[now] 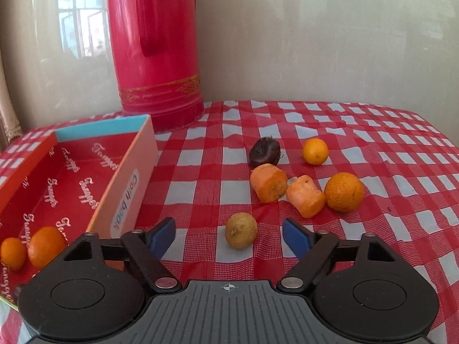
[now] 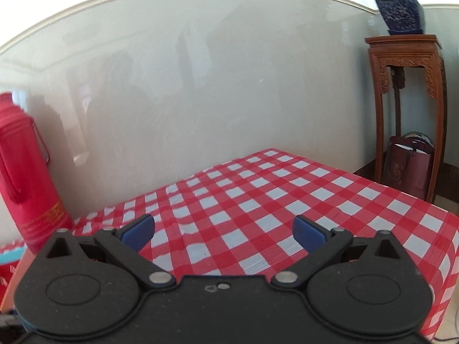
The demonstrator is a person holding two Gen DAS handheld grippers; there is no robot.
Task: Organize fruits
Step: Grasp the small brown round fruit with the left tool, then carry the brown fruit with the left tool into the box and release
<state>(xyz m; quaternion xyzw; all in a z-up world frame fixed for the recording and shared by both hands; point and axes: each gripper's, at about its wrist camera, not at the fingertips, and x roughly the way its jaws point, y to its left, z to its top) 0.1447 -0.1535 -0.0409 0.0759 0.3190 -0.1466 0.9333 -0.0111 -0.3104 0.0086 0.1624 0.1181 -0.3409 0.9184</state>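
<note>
Left gripper [image 1: 228,236] spread wide and empty, blue pads flanking the small yellowish-brown round fruit [image 1: 241,230] on the red-and-white checked tablecloth [image 1: 200,197]; best lowered squarely so both pads meet the widest part, closed gently to avoid rolling or bruising, then carried left to the shallow red printed cardboard box [image 1: 68,177] already holding two small oranges [image 1: 46,246]. Farther off, two cut carrot chunks [image 1: 269,183], a dark brown chestnut-like fruit [image 1: 264,150] and two more oranges [image 1: 343,191] waiting, near the tall red thermos [image 1: 156,46]. Right gripper [image 2: 223,233] likewise wide, empty, over bare cloth.
</note>
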